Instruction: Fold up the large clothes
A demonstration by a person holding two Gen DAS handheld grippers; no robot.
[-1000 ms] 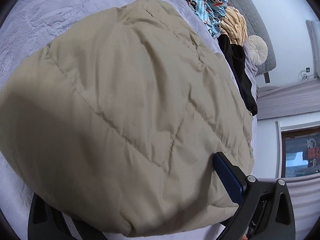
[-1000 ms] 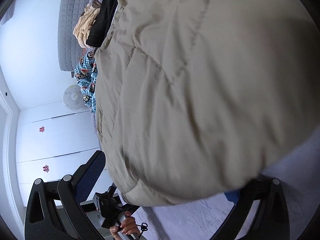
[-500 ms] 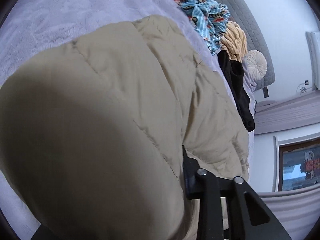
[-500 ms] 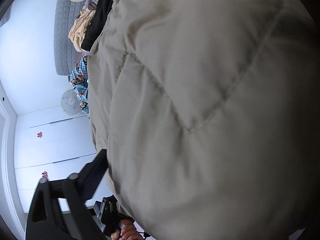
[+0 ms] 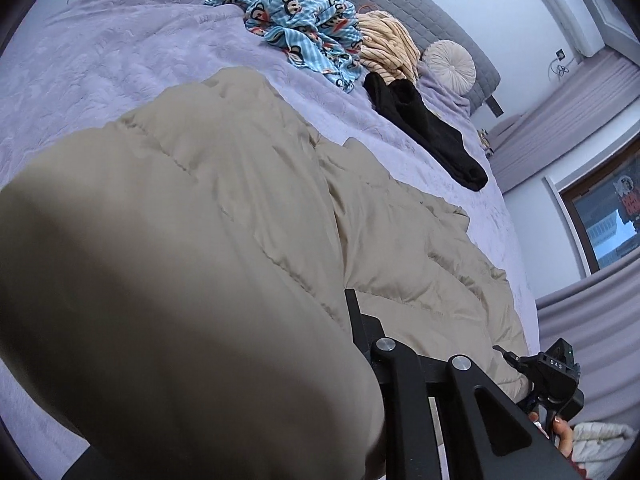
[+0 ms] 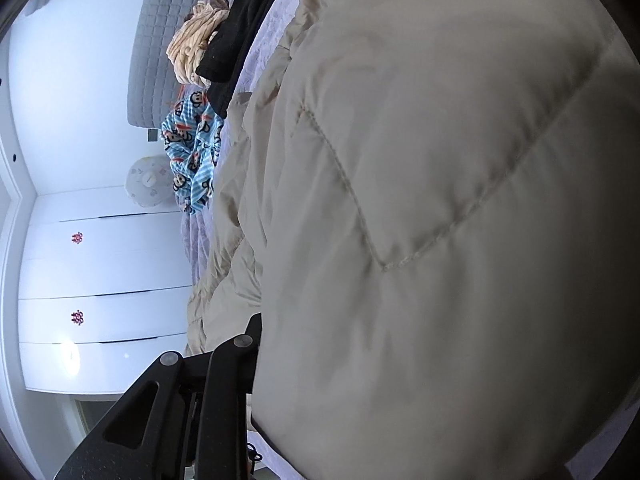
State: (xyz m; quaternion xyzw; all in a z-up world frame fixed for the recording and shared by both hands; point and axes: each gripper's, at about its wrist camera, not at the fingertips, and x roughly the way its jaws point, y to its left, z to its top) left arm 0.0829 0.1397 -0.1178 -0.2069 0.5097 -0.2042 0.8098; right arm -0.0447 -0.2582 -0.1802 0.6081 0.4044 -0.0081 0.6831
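A beige padded coat lies spread on the bed, its near edge lifted and bulging close to both cameras. My left gripper is closing on that edge. One black finger shows against the fabric and the other is hidden under the fold. In the right wrist view the coat fills most of the picture. My right gripper is also closing on its edge, with one finger showing and the other buried in fabric.
The bed's lilac cover holds a blue monkey-print garment, a yellow striped one and a black one near the grey headboard. A round cushion lies there too. White wardrobe doors stand beyond.
Both grippers went from wide open around the coat's edge to closed on it. Both have risen with it, so the edge now bulges up and more of the bed shows.
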